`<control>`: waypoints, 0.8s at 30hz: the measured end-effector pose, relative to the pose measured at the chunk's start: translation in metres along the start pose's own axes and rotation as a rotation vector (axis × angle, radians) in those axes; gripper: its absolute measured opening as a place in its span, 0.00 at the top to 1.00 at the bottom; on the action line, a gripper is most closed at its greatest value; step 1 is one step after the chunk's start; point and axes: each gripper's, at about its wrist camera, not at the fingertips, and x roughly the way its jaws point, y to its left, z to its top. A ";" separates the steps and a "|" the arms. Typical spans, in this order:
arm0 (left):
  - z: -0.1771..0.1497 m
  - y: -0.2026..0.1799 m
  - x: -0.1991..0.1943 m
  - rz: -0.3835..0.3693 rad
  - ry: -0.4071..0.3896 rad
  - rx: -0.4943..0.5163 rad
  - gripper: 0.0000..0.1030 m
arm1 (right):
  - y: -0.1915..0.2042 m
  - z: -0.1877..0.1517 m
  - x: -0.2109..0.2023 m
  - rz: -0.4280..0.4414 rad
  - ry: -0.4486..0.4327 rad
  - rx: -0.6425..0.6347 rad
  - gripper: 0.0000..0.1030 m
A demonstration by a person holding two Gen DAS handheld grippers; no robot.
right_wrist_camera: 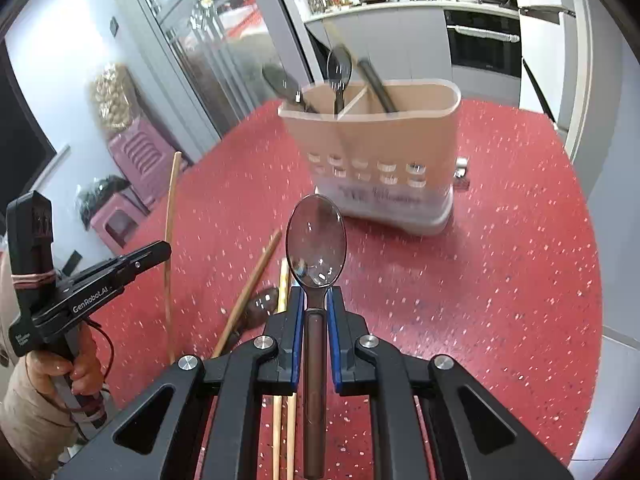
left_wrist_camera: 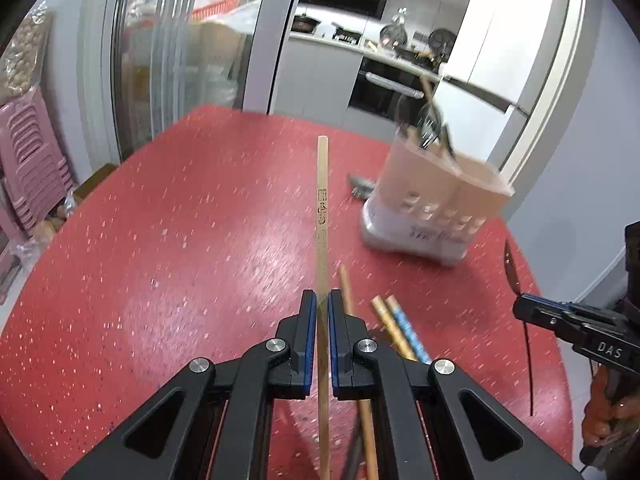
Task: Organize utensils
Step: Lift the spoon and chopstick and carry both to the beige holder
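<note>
Left gripper [left_wrist_camera: 322, 300] — lower centre of the left wrist view, jaws clamped on a pale wooden chopstick [left_wrist_camera: 322, 216]. The stick runs straight up the middle of the frame, dark printed marks partway along, its far end clear of the red speckled table [left_wrist_camera: 160, 260].

Right gripper [right_wrist_camera: 316, 300] — lower centre of the right wrist view, jaws clamped on the neck of a dark spoon [right_wrist_camera: 316, 248]. The bowl stands just past the fingertips, facing the camera and catching reflections; the brown handle runs back between the jaws toward the bottom edge.

Utensil holder [right_wrist_camera: 376, 152] — beige walls on a white base, rows of small openings low on its side, a divider splitting it into compartments. It stands on the table, upper centre of the right wrist view and right of centre in the left wrist view, somewhat blurred. Dark spoons [right_wrist_camera: 339, 66] and dark handles stand in it; which compartment each occupies cannot be told.

Loose chopsticks on the table:
- a brown one [left_wrist_camera: 346, 288] just right of the left gripper's fingers;
- a yellow and blue patterned pair [left_wrist_camera: 400, 330] beside it, lower right of centre.

A hand [right_wrist_camera: 64, 376] at the lower left edge of the right wrist view holds the left gripper's handle.

Behind the table: stacked pink stools [left_wrist_camera: 32, 164] at left, kitchen counter [right_wrist_camera: 400, 8] with pans at top.
</note>
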 end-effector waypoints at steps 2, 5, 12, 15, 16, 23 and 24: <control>0.007 -0.007 -0.006 -0.010 -0.022 0.007 0.70 | -0.001 0.006 -0.007 0.009 -0.022 0.009 0.88; 0.022 -0.021 -0.004 -0.028 -0.053 0.014 0.70 | -0.004 0.016 -0.017 0.018 -0.051 0.021 0.88; 0.069 -0.053 -0.009 -0.094 -0.137 0.030 0.70 | -0.009 0.042 -0.029 0.015 -0.119 0.034 0.88; 0.090 -0.065 -0.009 -0.124 -0.172 0.046 0.70 | -0.014 0.058 -0.033 0.012 -0.149 0.041 0.88; 0.098 -0.070 -0.009 -0.131 -0.184 0.050 0.70 | -0.017 0.064 -0.036 0.009 -0.159 0.044 0.88; 0.151 -0.093 0.005 -0.170 -0.267 0.053 0.70 | -0.025 0.109 -0.045 -0.010 -0.237 0.047 0.88; 0.158 -0.096 0.008 -0.170 -0.280 0.056 0.70 | -0.028 0.113 -0.044 -0.010 -0.243 0.047 0.88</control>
